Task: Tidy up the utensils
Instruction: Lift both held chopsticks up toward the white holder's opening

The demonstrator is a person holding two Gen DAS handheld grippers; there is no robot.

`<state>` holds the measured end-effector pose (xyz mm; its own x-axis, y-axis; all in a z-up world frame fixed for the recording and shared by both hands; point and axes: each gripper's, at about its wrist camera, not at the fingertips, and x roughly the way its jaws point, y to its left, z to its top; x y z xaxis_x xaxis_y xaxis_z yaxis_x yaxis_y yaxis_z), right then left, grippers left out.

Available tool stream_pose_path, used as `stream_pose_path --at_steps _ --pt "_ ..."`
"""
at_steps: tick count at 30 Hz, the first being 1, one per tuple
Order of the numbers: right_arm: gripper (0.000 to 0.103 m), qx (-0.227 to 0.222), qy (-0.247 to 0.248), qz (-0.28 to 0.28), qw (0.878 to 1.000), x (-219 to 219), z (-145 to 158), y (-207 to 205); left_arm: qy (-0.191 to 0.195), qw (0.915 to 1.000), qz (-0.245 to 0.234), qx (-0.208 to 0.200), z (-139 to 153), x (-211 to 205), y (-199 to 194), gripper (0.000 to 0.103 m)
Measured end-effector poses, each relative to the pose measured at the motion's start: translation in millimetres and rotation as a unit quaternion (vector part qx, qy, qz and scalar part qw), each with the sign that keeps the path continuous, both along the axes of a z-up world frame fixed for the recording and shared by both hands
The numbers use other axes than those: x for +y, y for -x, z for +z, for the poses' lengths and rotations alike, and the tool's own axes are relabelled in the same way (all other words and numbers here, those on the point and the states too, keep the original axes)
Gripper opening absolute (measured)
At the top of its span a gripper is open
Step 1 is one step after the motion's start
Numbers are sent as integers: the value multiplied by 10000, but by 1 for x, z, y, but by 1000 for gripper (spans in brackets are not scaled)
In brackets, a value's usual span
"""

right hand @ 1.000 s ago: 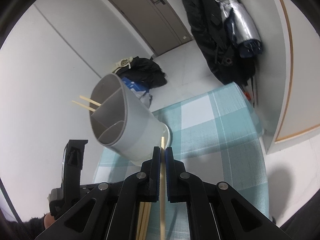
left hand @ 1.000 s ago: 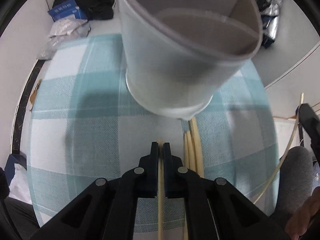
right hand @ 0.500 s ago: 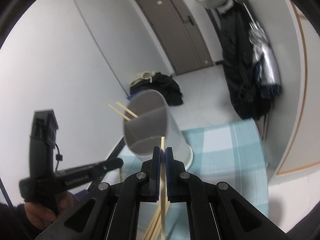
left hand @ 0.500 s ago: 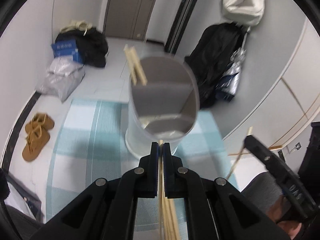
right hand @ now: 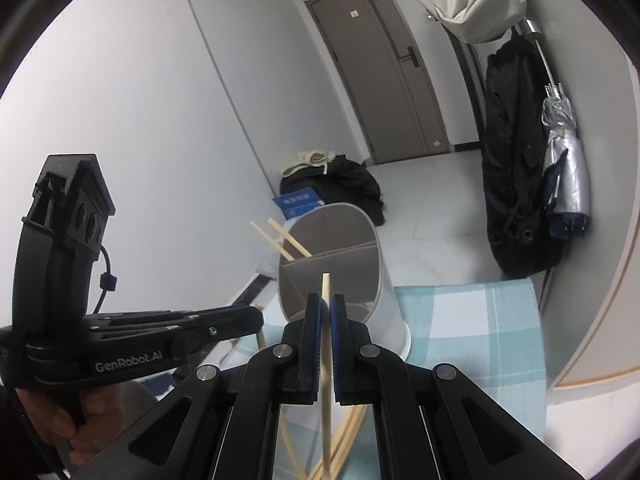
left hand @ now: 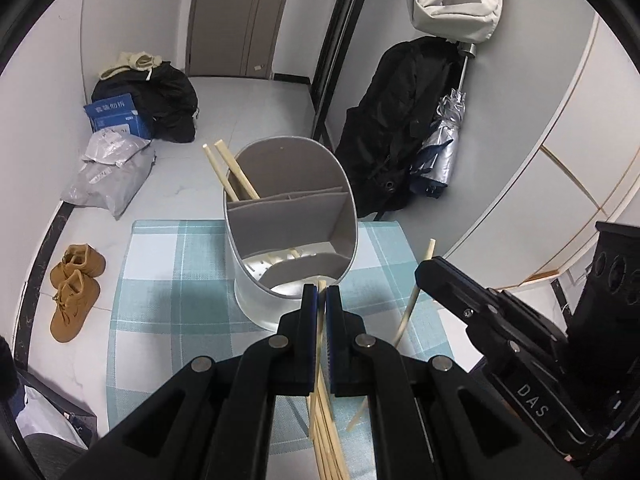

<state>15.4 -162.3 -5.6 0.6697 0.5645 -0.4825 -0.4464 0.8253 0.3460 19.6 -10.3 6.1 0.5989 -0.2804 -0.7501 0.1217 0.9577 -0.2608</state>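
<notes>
A grey divided utensil holder [left hand: 290,232] stands on the teal checked cloth [left hand: 172,304], with two chopsticks [left hand: 230,174] leaning in its far left compartment. It also shows in the right wrist view [right hand: 340,264]. My left gripper [left hand: 321,292] is shut on a chopstick [left hand: 319,344], raised just in front of the holder's near rim. My right gripper [right hand: 326,304] is shut on another chopstick [right hand: 327,360], its tip up before the holder. Several loose chopsticks [left hand: 326,440] lie on the cloth below the grippers.
The right gripper [left hand: 480,320] reaches in from the right in the left wrist view. The left gripper [right hand: 172,332] reaches in from the left in the right wrist view. Bags [left hand: 148,100], shoes [left hand: 74,292] and hanging coats [left hand: 400,120] lie beyond the table.
Both grippers have lifted and pulled back from the holder, each with its chopstick. The holder now appears smaller and lower, with its open top in sight.
</notes>
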Motion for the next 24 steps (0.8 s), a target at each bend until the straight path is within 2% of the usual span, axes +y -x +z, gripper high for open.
stream_pose_path --at_steps 2,9,14,24 --pt "4 2 -75 28 10000 0 2 -2 94 9999 -3 96 3 3 -4 0" --pt "4 -144 -149 147 9997 6 18 -8 42 9998 -132 146 24 1 -13 0" --pt "4 -283 -208 222 9991 11 34 -16 129 9996 -228 -117 51 1 -16 0" --pt "4 -899 -273 249 9953 8 94 -35 217 9977 -309 -558 112 6 -29 0"
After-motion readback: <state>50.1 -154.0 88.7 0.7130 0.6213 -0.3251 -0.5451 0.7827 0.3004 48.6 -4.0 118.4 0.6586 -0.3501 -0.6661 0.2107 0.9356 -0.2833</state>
